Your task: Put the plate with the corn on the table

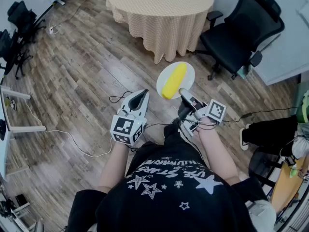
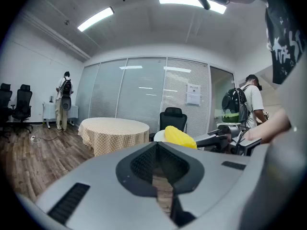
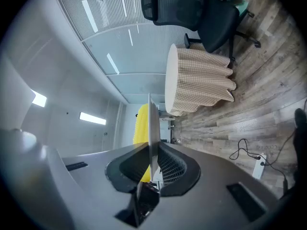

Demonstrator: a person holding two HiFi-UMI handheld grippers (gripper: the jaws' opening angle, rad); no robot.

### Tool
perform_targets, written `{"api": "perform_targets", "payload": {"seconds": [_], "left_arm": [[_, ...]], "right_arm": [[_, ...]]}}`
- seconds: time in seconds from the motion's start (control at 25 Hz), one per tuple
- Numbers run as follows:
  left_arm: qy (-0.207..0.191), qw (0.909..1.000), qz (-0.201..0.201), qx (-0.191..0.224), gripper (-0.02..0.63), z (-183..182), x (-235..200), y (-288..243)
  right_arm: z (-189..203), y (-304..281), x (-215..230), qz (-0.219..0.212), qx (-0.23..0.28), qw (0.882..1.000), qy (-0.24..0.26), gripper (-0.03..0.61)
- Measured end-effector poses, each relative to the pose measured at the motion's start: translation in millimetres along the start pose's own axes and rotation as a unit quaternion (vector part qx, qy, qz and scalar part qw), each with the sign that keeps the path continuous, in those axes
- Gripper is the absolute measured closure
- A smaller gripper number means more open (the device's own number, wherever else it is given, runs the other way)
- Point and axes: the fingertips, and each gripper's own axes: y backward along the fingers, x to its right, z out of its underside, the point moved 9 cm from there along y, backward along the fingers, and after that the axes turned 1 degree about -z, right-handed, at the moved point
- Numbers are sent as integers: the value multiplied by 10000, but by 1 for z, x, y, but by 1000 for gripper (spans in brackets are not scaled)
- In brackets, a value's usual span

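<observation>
Right gripper (image 1: 183,93) clamped on the near rim of the plate (image 1: 189,70). Corn (image 1: 174,80) lies on it, over the floor, well short of the far table (image 1: 159,4). Left gripper (image 1: 140,95) closed, empty. Carry level so the corn can't roll; land inside the table edge.

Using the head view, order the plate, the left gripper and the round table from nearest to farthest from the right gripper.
1. Plate, clamped by the fingers of the right gripper, just ahead of it.
2. Left gripper, beside it on the left.
3. Round table, farther ahead, at the view's top.
</observation>
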Motion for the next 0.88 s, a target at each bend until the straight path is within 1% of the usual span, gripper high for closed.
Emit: {"api": "perform_targets", "payload": {"seconds": [0.16, 0.28, 0.44, 0.52, 0.76, 0.88], "left_arm": [[-41, 10000, 43, 45, 606, -2, 1, -2], [-6, 10000, 54, 2, 606, 1, -2, -6], [-17, 10000, 75, 35, 606, 16, 13, 28], [-36, 10000, 64, 34, 606, 20, 20, 41], [-50, 10000, -31, 50, 606, 25, 34, 57], [-57, 9999, -86, 62, 606, 28, 38, 68]], "right_arm": [[3, 0, 1, 29, 90, 9999, -128, 520], [4, 1, 9, 159, 148, 9995, -245, 520], [40, 28, 14, 147, 184, 9992, -312, 520], [51, 38, 14, 113, 159, 9993, -309, 520], [59, 50, 12, 24, 47, 9997, -255, 520], [64, 55, 9, -6, -53, 9999, -151, 520]]}}
